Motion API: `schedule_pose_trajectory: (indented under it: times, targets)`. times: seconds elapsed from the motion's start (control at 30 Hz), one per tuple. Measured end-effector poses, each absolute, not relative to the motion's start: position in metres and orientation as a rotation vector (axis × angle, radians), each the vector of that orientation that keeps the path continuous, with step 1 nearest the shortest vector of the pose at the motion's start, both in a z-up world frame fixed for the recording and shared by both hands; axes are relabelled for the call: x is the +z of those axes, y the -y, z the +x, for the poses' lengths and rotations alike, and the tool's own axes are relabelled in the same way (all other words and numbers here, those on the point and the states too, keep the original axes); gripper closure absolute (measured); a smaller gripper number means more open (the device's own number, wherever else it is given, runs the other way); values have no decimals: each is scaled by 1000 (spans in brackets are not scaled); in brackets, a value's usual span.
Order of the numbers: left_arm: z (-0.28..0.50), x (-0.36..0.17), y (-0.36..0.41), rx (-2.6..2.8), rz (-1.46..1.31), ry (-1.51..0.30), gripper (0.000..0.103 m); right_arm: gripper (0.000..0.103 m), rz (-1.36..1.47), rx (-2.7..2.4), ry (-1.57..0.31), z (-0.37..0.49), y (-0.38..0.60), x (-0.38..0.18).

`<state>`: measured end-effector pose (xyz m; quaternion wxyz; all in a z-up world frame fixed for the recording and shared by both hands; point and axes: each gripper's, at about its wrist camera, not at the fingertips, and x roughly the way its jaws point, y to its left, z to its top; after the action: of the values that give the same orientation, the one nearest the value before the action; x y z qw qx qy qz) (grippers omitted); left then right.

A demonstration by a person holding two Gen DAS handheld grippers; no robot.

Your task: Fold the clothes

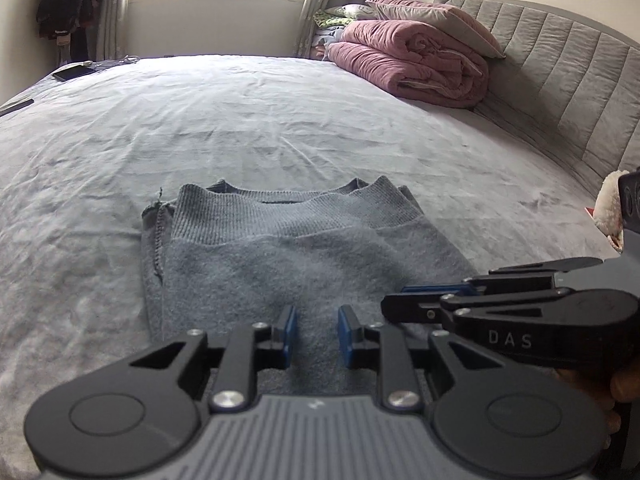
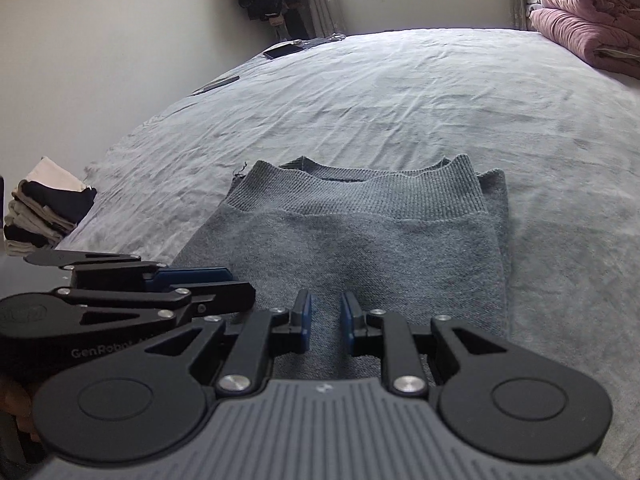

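Note:
A grey knit sweater (image 1: 280,256) (image 2: 360,240) lies folded into a rectangle on the grey bed sheet (image 1: 280,120), its ribbed band on top at the far end. My left gripper (image 1: 317,336) hovers over the sweater's near edge; its blue pads stand a little apart and only the flat cloth shows through the gap. My right gripper (image 2: 325,320) is close beside it over the same near edge, its pads also slightly apart with nothing pinched. Each gripper appears side-on in the other's view, the right gripper (image 1: 400,300) and the left gripper (image 2: 240,284).
A rolled pink quilt (image 1: 408,64) and pillows lie by the padded grey headboard (image 1: 560,80) on the right. A stack of folded clothes (image 2: 44,208) sits off the bed's left edge. A dark tablet (image 2: 282,50) lies at the far corner, and a plush toy (image 1: 608,208) sits at the right.

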<state>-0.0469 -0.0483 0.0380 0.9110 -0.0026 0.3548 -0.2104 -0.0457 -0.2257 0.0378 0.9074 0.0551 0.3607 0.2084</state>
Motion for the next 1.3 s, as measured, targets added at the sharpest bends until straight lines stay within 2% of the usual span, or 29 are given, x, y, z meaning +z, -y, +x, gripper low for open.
schedule_pose_trajectory:
  times: [0.1,0.2,0.37,1.3]
  targets:
    - [-42,31,51,-399,22,-735,75,82,72,427,-746,-44,223,32]
    - [-36,29,44,-368,9,-741,75,83,71,409,-745,-42,229,31]
    - [-34,30,33,-349,-21,-741,75,90,110,366,-752,-40,242,30]
    - [-38,25,-2,-302,-42,-727,75,92,199,184,-773,-47,289,28]
